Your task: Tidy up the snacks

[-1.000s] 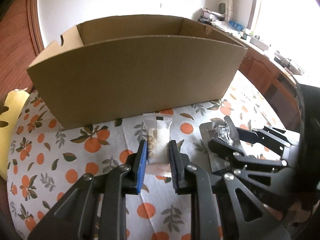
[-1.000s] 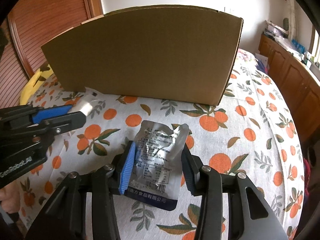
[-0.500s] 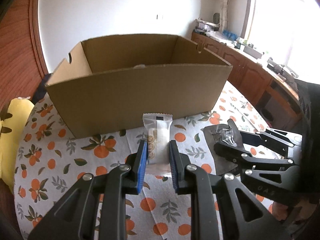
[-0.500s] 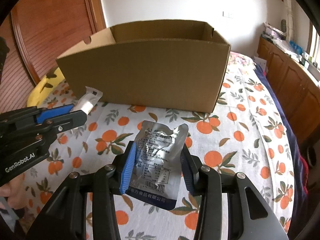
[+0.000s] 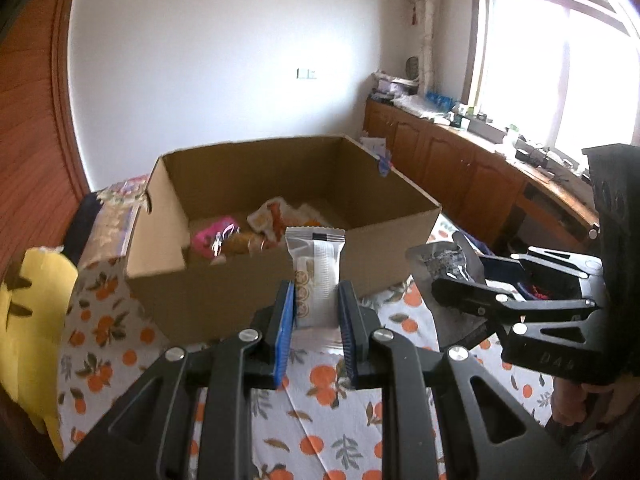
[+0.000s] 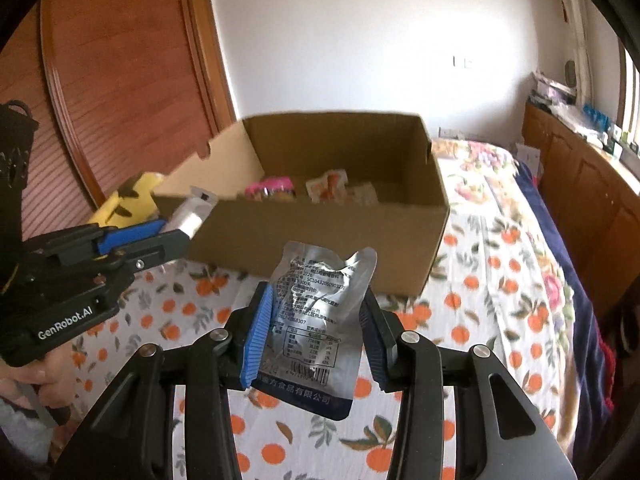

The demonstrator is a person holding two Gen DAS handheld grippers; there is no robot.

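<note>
Jaws of the left gripper (image 5: 316, 312) were clamped on the lower part of a slim white snack packet (image 5: 315, 276), which stood upright above the pads with its crimped top free, so it could likely drop cleanly once released. Jaws of the right gripper (image 6: 316, 332) were clamped on a silver foil pouch (image 6: 314, 320) across its width; the pouch creased between the pads, and its printed lower edge hung out below them. Both packs hung clear of the orange-patterned cloth (image 6: 480, 280) on the bed, just short of the near wall of the open cardboard box (image 5: 360, 256).

Being held by their lower halves probably left each pack's top leading toward the box. 2 or 3 wrapped snacks, 1 of them pink (image 5: 212, 236), already lay toward the far left of the box floor, so the near and right parts looked bare and gave open room. The near rim was the edge to clear; the 2 grippers sat close side by side, so going over together risked a knock. A yellow plush (image 5: 32, 320) lay left of the box, out of the way.
</note>
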